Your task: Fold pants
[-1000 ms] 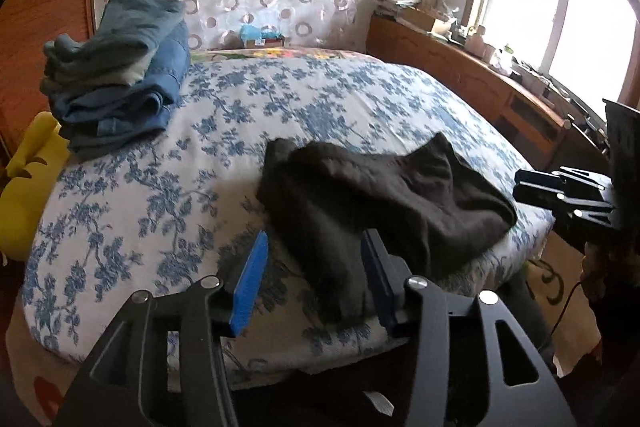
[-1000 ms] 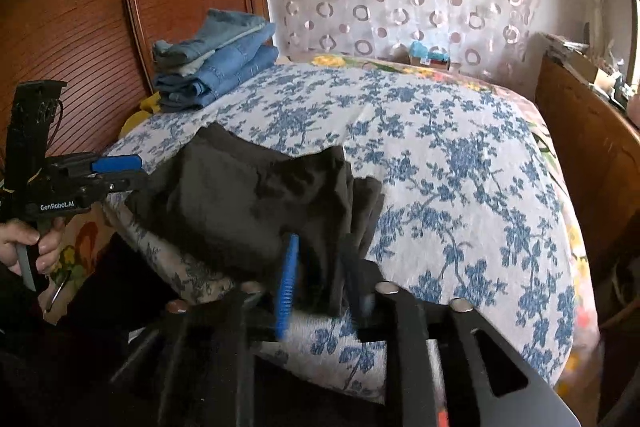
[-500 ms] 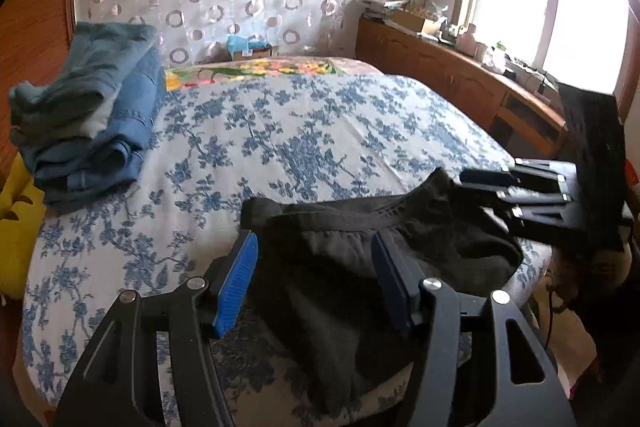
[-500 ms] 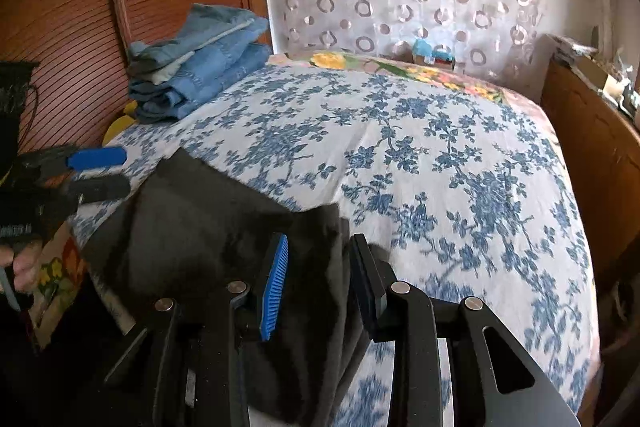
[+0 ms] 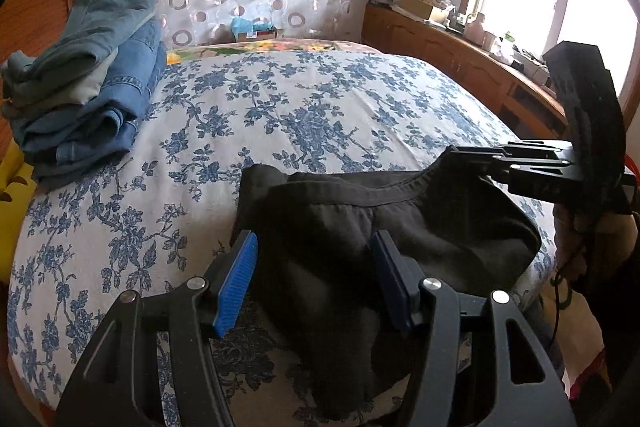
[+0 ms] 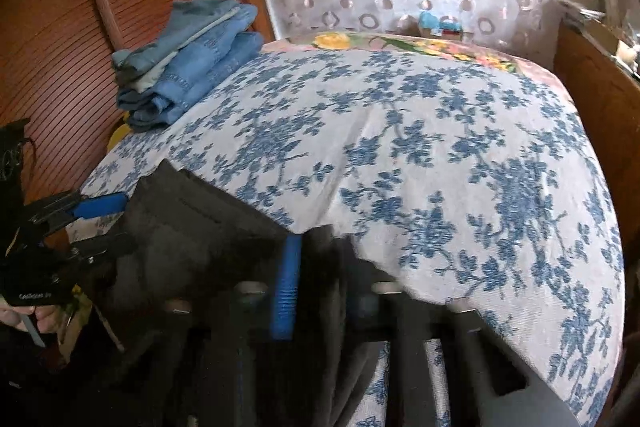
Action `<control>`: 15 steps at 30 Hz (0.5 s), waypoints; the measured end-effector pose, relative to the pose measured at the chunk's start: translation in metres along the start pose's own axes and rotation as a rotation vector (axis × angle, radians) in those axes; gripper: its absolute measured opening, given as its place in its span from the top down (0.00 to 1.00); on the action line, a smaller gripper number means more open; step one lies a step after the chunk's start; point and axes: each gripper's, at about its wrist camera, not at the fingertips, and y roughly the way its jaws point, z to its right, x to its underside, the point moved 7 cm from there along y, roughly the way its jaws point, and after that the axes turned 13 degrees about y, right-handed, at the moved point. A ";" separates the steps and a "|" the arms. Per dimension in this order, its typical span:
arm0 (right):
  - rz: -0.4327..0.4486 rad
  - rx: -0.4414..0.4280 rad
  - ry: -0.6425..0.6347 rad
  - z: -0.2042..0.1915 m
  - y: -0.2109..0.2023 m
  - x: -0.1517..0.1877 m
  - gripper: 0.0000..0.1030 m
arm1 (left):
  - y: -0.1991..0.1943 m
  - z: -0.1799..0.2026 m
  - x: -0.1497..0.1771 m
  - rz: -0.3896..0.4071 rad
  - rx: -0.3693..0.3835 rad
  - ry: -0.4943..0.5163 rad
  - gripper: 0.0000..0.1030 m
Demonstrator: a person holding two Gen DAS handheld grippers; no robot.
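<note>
Dark brown pants [image 5: 360, 239] lie bunched at the near edge of the bed, waistband facing the far side. My left gripper [image 5: 316, 279] is open, its blue pads straddling the left part of the pants without closing. In the left wrist view my right gripper [image 5: 480, 163] is at the right end of the waistband and lifts that corner. In the right wrist view the right gripper [image 6: 320, 283] is blurred, its jaws close together with dark pants [image 6: 192, 227] fabric between them. The left gripper [image 6: 100, 223] shows open at the pants' far-left edge.
The bed has a white cover with blue flowers [image 5: 320, 107]. A stack of folded blue jeans [image 5: 80, 75] sits at its far left by the wooden wall [image 6: 60, 67]. A wooden cabinet [image 5: 460, 55] runs under the window on the right. A yellow object [image 5: 12, 195] lies left.
Both grippers moved forward over the pants. The right gripper's jaws closed on the right waistband corner and raised it. The left gripper stayed open.
</note>
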 end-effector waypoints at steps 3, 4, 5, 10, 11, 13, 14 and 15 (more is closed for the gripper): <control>0.061 0.054 0.000 0.006 -0.005 -0.005 0.92 | -0.003 0.000 -0.001 0.013 -0.004 -0.003 0.42; 0.081 0.064 0.011 0.008 -0.007 -0.007 0.92 | -0.005 0.001 -0.001 0.020 -0.006 0.000 0.42; 0.093 0.075 0.021 0.011 -0.008 -0.009 0.92 | -0.008 0.002 -0.002 0.027 -0.006 0.008 0.42; 0.082 0.085 -0.004 0.008 -0.007 -0.003 0.92 | -0.014 0.005 -0.003 0.038 -0.004 0.013 0.42; 0.078 0.089 -0.009 0.008 -0.007 -0.002 0.92 | -0.015 0.005 -0.004 0.040 -0.004 0.012 0.42; 0.075 0.087 -0.014 0.006 -0.009 0.001 0.87 | -0.017 0.006 -0.005 0.043 -0.008 0.014 0.42; 0.077 0.094 -0.016 0.006 -0.011 0.002 0.87 | -0.019 0.007 -0.005 0.046 -0.009 0.017 0.42; 0.079 0.097 -0.020 0.006 -0.016 0.005 0.87 | -0.019 0.008 -0.006 0.048 -0.011 0.020 0.42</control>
